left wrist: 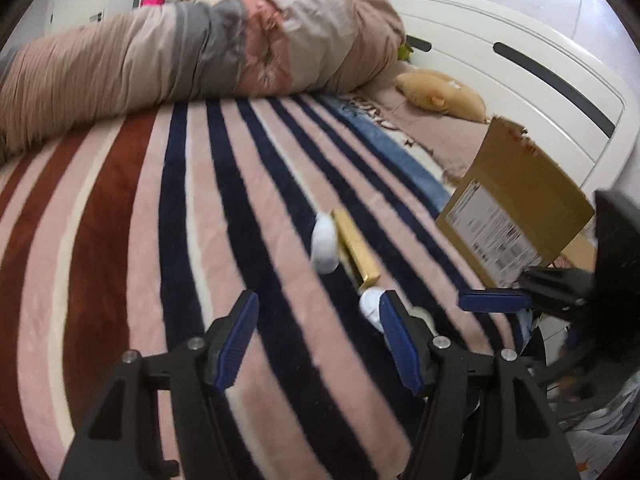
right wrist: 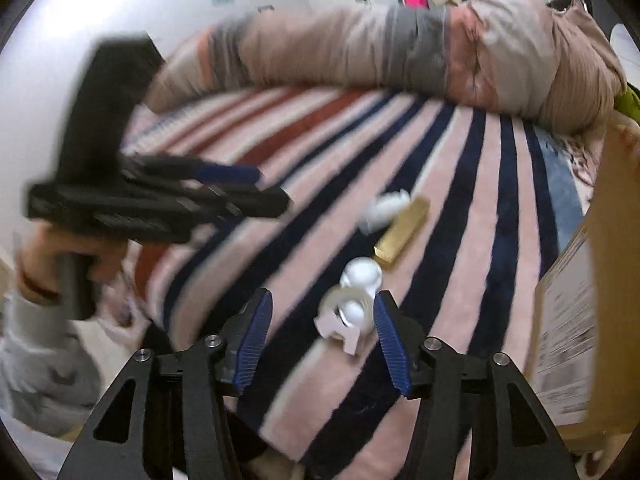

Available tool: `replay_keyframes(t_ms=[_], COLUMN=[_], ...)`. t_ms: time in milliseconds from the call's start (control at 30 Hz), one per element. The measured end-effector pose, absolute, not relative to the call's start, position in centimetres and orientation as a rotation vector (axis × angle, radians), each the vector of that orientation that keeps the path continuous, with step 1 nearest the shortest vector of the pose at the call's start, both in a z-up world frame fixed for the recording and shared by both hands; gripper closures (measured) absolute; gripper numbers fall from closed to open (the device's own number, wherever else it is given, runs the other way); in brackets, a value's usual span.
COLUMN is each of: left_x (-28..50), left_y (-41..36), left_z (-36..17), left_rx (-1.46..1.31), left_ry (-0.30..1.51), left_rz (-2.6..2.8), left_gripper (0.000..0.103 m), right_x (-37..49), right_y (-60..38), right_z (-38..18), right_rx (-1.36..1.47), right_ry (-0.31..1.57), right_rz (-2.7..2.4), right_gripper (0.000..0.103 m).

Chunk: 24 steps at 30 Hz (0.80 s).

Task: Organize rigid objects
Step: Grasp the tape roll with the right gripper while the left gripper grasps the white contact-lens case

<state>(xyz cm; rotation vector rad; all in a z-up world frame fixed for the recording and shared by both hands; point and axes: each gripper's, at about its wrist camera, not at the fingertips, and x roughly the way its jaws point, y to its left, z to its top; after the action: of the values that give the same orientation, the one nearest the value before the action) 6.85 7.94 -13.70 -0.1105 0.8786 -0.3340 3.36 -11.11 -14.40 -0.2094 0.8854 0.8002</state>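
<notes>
A gold oblong box [left wrist: 356,248] [right wrist: 402,236] lies on the striped blanket [left wrist: 200,240]. One small white piece [left wrist: 325,244] [right wrist: 384,210] rests against its far side. Another white piece [left wrist: 372,306] [right wrist: 362,274] sits by the box's near end, just past my left gripper's right finger. My left gripper [left wrist: 318,320] hovers open over the blanket with nothing between its fingers. My right gripper [right wrist: 323,316] is open too. A third white piece [right wrist: 348,320] lies between its fingers, close to the right one and apart from the left. The picture is blurred.
An open cardboard box [left wrist: 516,208] [right wrist: 576,320] with a printed label stands at the right of the bed. A rolled duvet [left wrist: 160,60] lies along the far side, with a tan plush toy [left wrist: 440,90] near the white headboard [left wrist: 520,60]. A hand [right wrist: 72,252] holds the left gripper.
</notes>
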Motion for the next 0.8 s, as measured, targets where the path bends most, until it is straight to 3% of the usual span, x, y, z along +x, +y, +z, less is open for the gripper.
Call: replay_keyframes(t_ms=[233,267,533,733,800], left_x=[6.8,6.8,7.2,7.3,7.6], left_y=[8.1,8.0,6.2,2.2,1.2], left_z=[-16.3,-16.4,-17.1,-17.7,-18.2], left_rx=[-0.143,-0.146,-0.137,-0.026,0.016], left_ry=[0.916,0.917,0.925,0.919,0.918], left_rz=[-0.373,-0.378,-0.462,-0.576,-0.593], left_gripper=[0.044,0.044,0.044,0.043,0.037], right_x=[3.4,3.5,4.0,5.4,5.6], right_y=[-9.4,-9.4,-11.9,-13.1,-13.6], right_z=[-17.9,-18.0,-15.5,-17.2,-17.6], right_rx=[-0.340,-0.347,-0.276,-0.293,-0.270], right_ry=[0.859,0.860,0.851,0.953,0.970], right_rz=[0.717,0.711,0.629,0.586,0.593], right_gripper=[0.055,0.063,0.063,0.063,0.063])
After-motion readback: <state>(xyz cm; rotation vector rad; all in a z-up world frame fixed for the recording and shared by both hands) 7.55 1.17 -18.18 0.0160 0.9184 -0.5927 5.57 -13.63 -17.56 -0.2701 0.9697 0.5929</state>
